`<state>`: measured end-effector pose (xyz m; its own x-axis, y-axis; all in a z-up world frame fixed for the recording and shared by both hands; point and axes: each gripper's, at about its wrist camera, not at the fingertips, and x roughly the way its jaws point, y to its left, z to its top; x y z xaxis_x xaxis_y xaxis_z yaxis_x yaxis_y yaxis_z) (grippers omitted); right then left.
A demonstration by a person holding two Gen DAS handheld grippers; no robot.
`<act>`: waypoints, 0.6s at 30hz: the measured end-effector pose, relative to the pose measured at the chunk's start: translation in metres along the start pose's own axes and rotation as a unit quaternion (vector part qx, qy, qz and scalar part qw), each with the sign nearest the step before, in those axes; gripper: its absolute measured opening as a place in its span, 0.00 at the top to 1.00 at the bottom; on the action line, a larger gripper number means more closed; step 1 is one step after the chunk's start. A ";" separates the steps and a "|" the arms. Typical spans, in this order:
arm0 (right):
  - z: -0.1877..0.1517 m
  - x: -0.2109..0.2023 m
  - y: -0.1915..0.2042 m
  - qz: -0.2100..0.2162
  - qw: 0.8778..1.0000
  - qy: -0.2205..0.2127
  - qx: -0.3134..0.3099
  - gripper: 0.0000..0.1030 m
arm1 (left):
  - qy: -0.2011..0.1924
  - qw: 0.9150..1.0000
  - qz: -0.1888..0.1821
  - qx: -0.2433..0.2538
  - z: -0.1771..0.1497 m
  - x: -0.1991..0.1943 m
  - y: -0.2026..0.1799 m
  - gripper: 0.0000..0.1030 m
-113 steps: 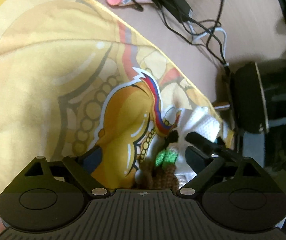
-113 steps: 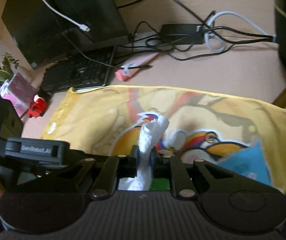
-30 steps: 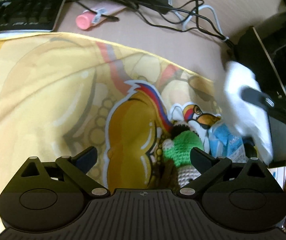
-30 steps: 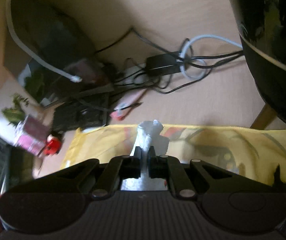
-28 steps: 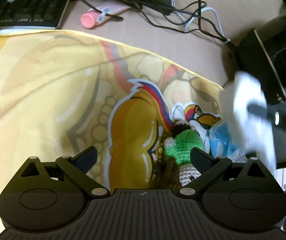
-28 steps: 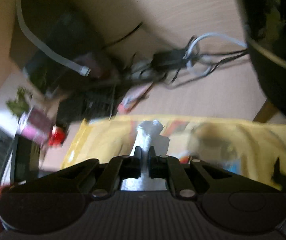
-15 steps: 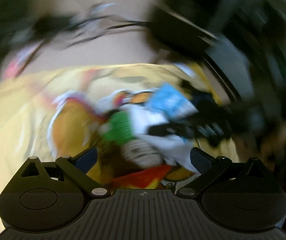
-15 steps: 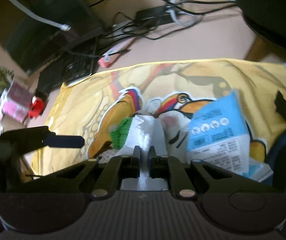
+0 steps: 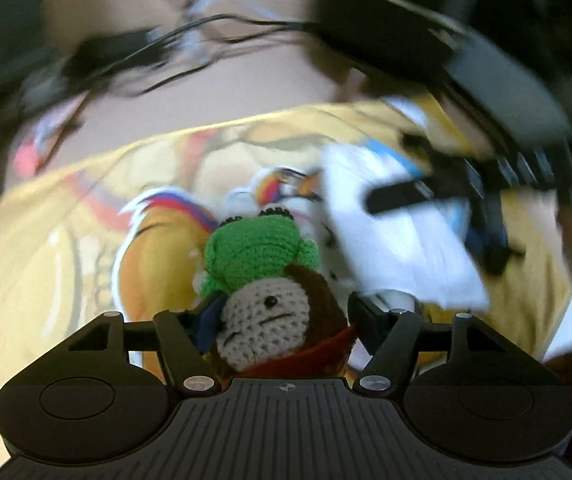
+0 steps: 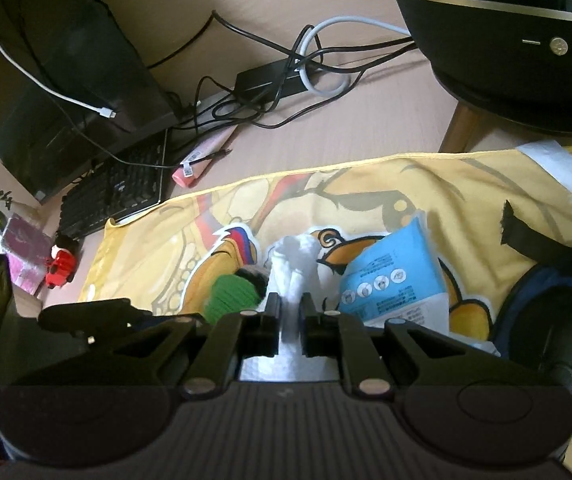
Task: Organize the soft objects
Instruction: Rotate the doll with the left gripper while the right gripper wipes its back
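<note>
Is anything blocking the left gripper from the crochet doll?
Nothing visible. The crochet doll already sits between the fingers of the left gripper, whose jaws are closing. The white cloth held by the right gripper is off to the side.

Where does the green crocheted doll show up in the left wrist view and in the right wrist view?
Left wrist: the crocheted doll sits at centre bottom, between the closing fingers of the left gripper.
Right wrist: only its green body shows, lower centre-left, just left of the white cloth.
Shared landmark: the blue packet, right of the doll in both, blurred in the left wrist view.
</note>
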<state>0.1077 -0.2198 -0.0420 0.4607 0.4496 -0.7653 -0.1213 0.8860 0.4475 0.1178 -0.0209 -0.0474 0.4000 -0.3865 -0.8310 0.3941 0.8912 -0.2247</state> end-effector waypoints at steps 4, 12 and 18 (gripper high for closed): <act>0.003 0.000 0.008 -0.001 1.000 -0.001 -0.017 0.89 | -0.021 0.984 -0.032 -0.176 -0.006 -0.011 0.053 0.30; 0.015 0.013 0.048 0.032 0.997 0.011 -0.073 0.89 | -0.048 0.949 -0.026 -0.310 -0.031 -0.032 0.099 0.10; 0.024 0.029 0.086 0.062 0.990 0.026 -0.122 0.89 | -0.068 0.933 0.016 -0.353 -0.045 -0.049 0.121 0.08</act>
<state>0.1322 -0.1335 -0.0145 0.3843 0.5559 -0.7371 -0.3860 0.8220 0.4187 0.1089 0.1171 -0.0563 0.5230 -0.3404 -0.7814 -0.2438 0.8188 -0.5198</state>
